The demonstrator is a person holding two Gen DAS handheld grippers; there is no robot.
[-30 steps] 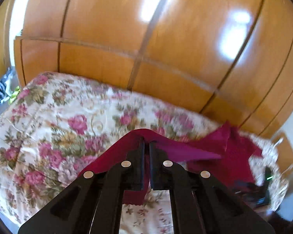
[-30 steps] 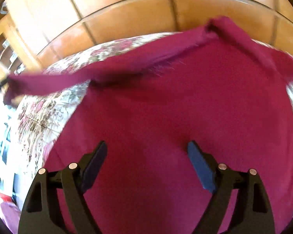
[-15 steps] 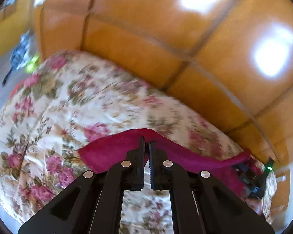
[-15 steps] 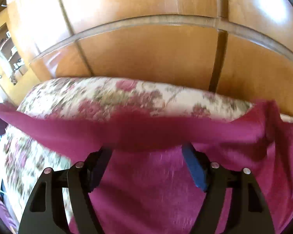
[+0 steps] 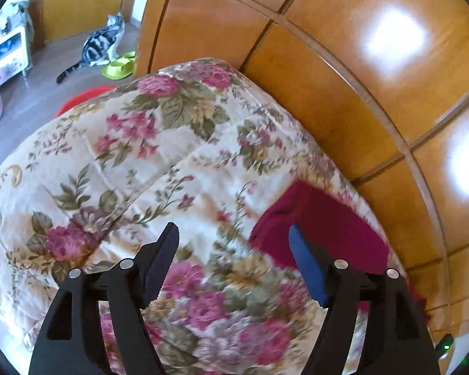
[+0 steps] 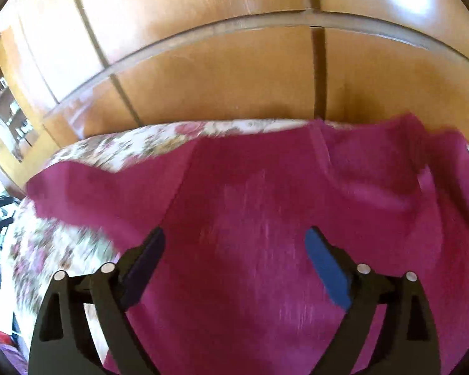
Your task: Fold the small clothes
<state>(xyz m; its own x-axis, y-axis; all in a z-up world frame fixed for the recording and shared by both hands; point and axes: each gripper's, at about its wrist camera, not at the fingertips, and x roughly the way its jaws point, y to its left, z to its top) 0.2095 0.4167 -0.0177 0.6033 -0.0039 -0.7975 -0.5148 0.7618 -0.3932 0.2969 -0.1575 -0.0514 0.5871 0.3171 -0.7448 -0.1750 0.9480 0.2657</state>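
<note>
Both jaws are opening, empty — the left gripper and right gripper are leaving the crimson knitted garment spread on the floral quilted bedspread, folding barely begun.

Both wrist cameras look steeply down, close over the floral quilt, sharing the crimson garment.

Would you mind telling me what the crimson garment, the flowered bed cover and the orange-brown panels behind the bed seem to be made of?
Crimson garment: soft matte fabric, probably knit; it drapes and creases without shine.
Flowered bed cover: printed quilted cloth, judging by stitched puckers.
Orange-brown panels: glossy wood or wood veneer; faint grain shows and window light reflects off them.
</note>
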